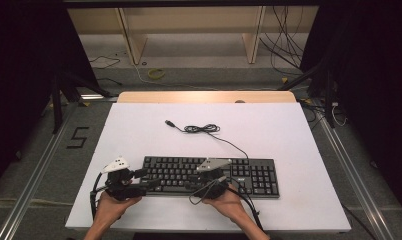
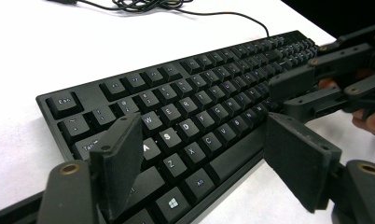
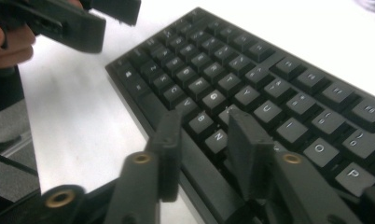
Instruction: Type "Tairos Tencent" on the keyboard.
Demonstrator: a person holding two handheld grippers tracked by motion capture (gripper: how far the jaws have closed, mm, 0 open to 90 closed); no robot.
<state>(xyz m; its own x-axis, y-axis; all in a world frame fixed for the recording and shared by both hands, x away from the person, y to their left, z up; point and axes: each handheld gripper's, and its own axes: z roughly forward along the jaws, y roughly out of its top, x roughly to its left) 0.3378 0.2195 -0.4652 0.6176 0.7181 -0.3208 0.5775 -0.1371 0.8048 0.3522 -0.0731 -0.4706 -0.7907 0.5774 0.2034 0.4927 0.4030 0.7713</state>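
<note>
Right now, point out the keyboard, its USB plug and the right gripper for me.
keyboard [image 1: 179,172]: high view, on the letter keys.
USB plug [image 1: 168,122]: high view, on the plug at the cable's free end.
right gripper [image 3: 202,154]: right gripper view, midway between its two fingers.

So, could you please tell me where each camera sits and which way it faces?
High view: above the person's side, facing forward and down on the white table; both hands show.
Left gripper view: on the left gripper, along open jaws.
Right gripper view: on the right gripper, jaws apart.
All share the black plastic keyboard.
</note>
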